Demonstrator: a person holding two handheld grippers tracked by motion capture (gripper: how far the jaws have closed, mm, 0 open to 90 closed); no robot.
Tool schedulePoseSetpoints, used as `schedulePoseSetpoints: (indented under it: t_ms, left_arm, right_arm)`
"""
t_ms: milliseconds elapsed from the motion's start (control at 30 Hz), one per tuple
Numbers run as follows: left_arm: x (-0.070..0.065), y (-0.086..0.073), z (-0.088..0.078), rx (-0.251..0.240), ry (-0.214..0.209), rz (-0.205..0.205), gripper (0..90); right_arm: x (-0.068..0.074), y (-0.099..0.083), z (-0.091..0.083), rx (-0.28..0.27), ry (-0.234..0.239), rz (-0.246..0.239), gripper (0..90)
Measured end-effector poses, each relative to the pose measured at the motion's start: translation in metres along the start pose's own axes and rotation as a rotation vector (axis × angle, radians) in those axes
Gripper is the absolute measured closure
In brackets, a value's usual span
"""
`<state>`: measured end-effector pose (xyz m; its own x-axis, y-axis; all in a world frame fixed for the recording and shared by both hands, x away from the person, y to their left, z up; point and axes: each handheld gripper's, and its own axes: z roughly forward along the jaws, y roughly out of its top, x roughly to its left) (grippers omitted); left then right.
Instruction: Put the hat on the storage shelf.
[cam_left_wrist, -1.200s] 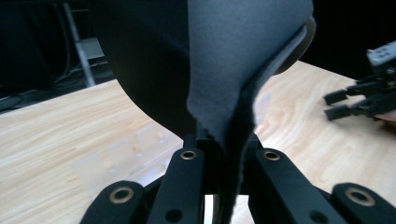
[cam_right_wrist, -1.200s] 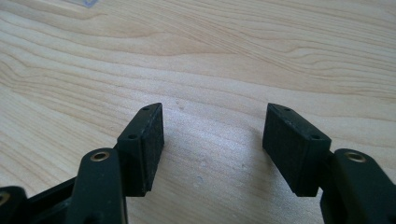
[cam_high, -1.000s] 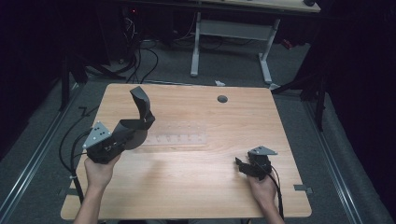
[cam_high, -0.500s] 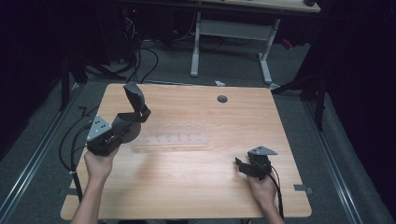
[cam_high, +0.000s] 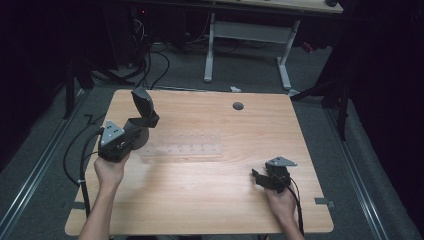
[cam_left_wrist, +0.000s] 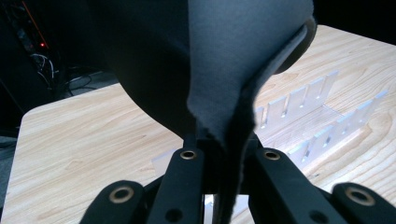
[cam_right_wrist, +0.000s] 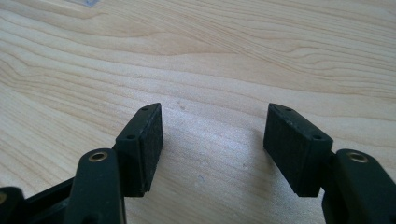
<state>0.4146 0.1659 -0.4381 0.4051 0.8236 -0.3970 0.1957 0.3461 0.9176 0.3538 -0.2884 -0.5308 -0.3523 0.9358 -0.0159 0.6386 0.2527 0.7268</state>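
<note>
In the high view, at the left of the frame, the left gripper (cam_high: 137, 127) has its jaws clamped on a dark insole (cam_high: 144, 106), which stands up above the table (cam_high: 200, 200), beside a clear slotted rack (cam_high: 182, 146). At the lower right, the right gripper (cam_high: 260, 178) rests near the table edge. In the left gripper view the insole (cam_left_wrist: 224, 70) looks soft, light and bendable; holding its edge seems enough, but its full shape is cut off. In the right gripper view the jaws stand apart, with nothing between them.
</note>
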Motion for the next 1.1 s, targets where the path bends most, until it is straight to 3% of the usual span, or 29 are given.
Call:
schedulePoseSetpoints:
  t_ms: [733,1033,1100]
  left_arm:
    - [0.004,-0.012,0.012,-0.010,0.040,-0.024,86.0]
    - [0.003,-0.022,0.019,0.001,0.056,0.007,86.0]
    - [0.005,-0.024,0.020,-0.003,0.060,-0.003,86.0]
  right_arm:
    - [0.000,0.000,0.000,0.000,0.000,-0.001,37.7]
    - [0.001,0.000,0.000,0.001,0.000,-0.007,37.4]
    - [0.001,0.000,0.000,0.001,0.002,-0.007,37.3]
